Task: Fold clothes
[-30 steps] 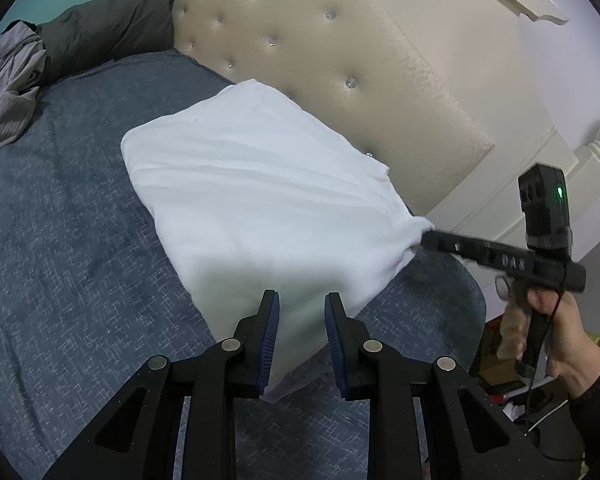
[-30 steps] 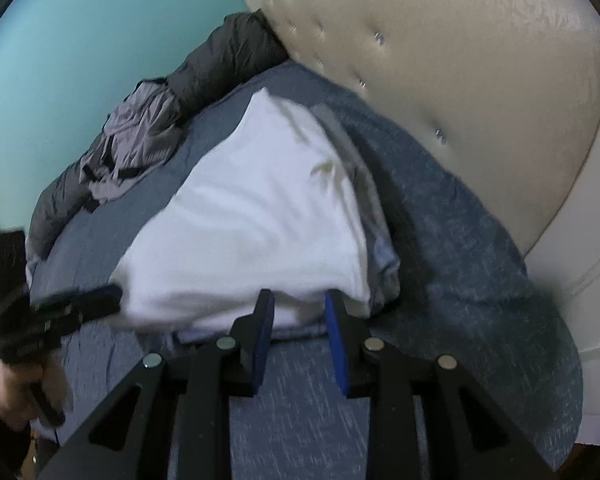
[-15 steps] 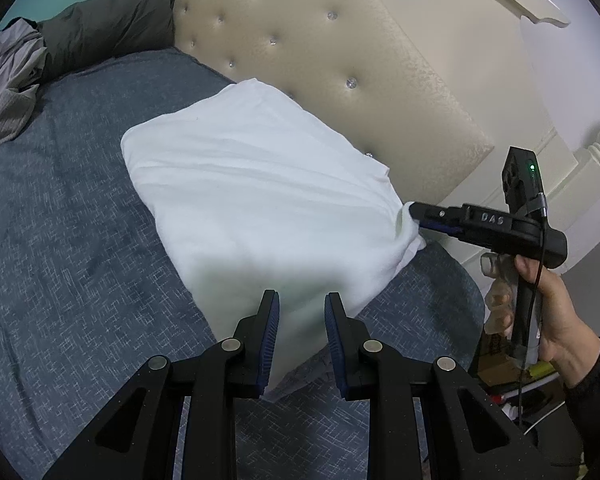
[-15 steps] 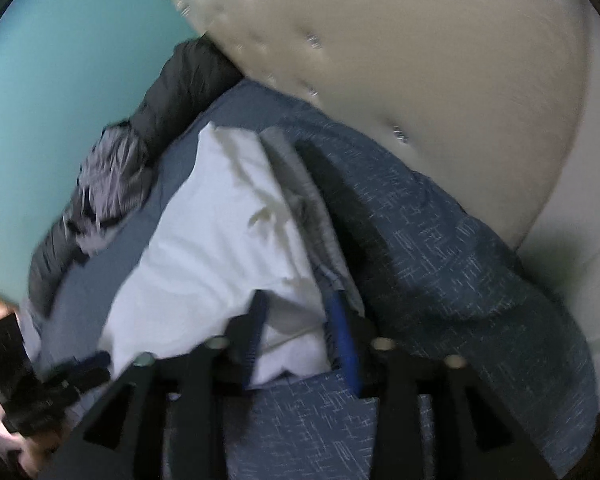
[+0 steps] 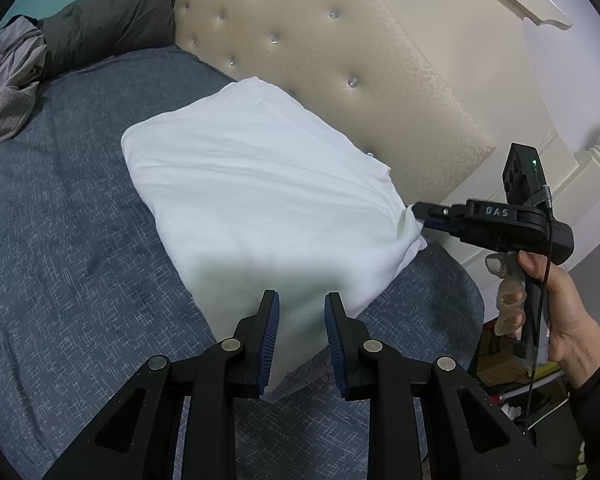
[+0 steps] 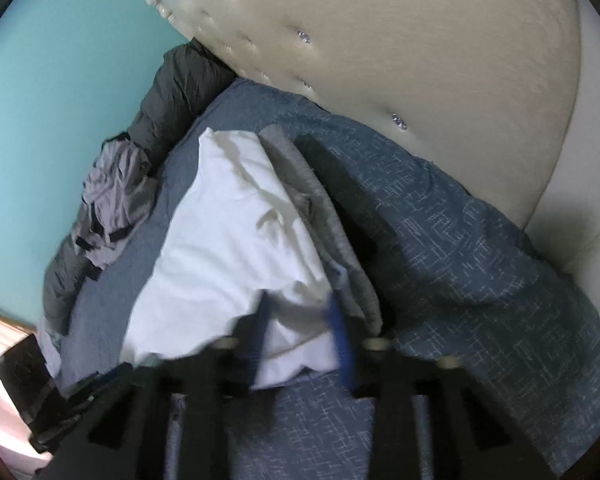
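**White shirt on the bed, right tool pinching its corner**

The left tool (image 5: 302,340) stands part open over the near corner of the folded white cotton garment (image 5: 252,184). The cloth shows in the gap between its blue pads, which do not visibly squeeze it.

Under that corner peeks the edge of a folded grey knit garment (image 5: 312,364), so the white piece lies on top of it. The right wrist view shows the grey layer running along the white one's headboard side.

To the right, the right tool (image 5: 418,216) is closed on the white garment's right-hand corner. The cloth puckers toward its tip, and a bare hand (image 5: 556,304) with a dark sleeve grips the handle. The tool's own view is blurred.

Both garments rest on the bed's blue-grey woven cover (image 5: 60,240), near the cream button-tufted headboard (image 5: 340,60).

Farther off, at the cover's far left edge, lie a crumpled pale grey garment (image 5: 8,76) and, beside it against the headboard, a rolled dark olive padded jacket (image 5: 108,20). Behind them is a teal wall (image 6: 60,60).
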